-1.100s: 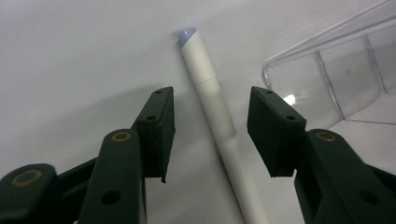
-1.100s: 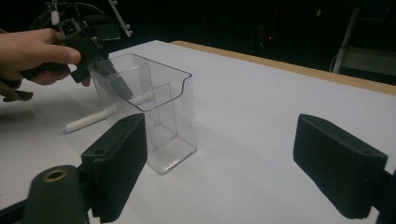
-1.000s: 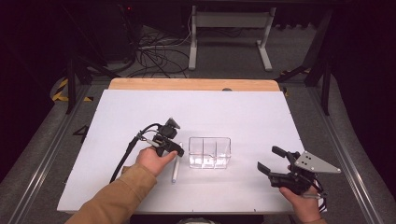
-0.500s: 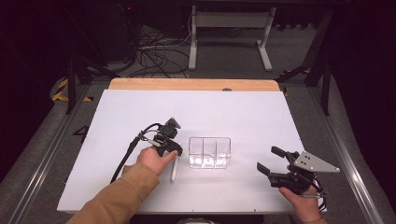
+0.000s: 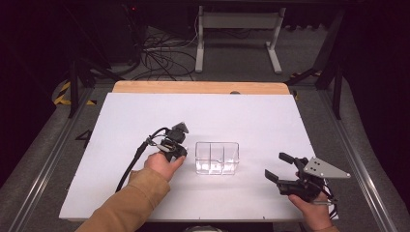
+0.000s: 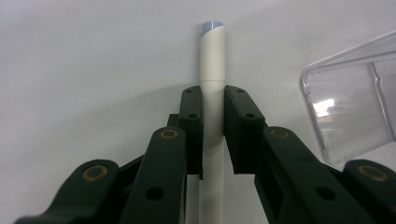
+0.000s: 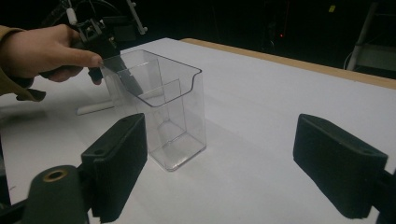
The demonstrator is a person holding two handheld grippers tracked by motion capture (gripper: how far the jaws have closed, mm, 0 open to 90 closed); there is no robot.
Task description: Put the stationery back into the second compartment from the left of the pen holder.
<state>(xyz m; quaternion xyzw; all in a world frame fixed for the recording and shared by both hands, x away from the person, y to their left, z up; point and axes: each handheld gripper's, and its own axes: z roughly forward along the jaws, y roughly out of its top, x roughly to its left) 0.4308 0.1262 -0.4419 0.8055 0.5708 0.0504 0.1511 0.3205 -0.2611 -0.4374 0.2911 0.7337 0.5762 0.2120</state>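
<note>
- The left gripper (image 5: 176,153) is at the left of the white table (image 5: 121,121) in the high view, pointing down at the tabletop, held by a hand (image 5: 162,164) in a tan sleeve (image 5: 130,203).
- Its jaws have just been closing, and the left gripper (image 6: 213,112) view shows both black pads now pressed against a white pen (image 6: 211,93) that lies flat on the table between them.
- The pads grip the pen's barrel partway along it; the stretch with the pale blue tip sticks out beyond them, away from the camera.
- In the right gripper view a short length of the pen (image 7: 95,108) shows on the table below the left hand (image 7: 46,53), just beside the near-left corner of the container.
- A clear plastic container (image 5: 217,158) with inner dividers stands upright near the middle of the table, just right of the left gripper and apart from both tools; its corner shows at the right edge of the left gripper view (image 6: 350,107).
- The right gripper (image 5: 280,166) is at the table's right near edge, well apart from the container, with a grey three-cornered plate (image 5: 324,168) on top.
- Its jaws stand wide with nothing between them; in the right gripper (image 7: 233,158) view they aim towards the container (image 7: 163,107), which stands beyond the pads.
</note>
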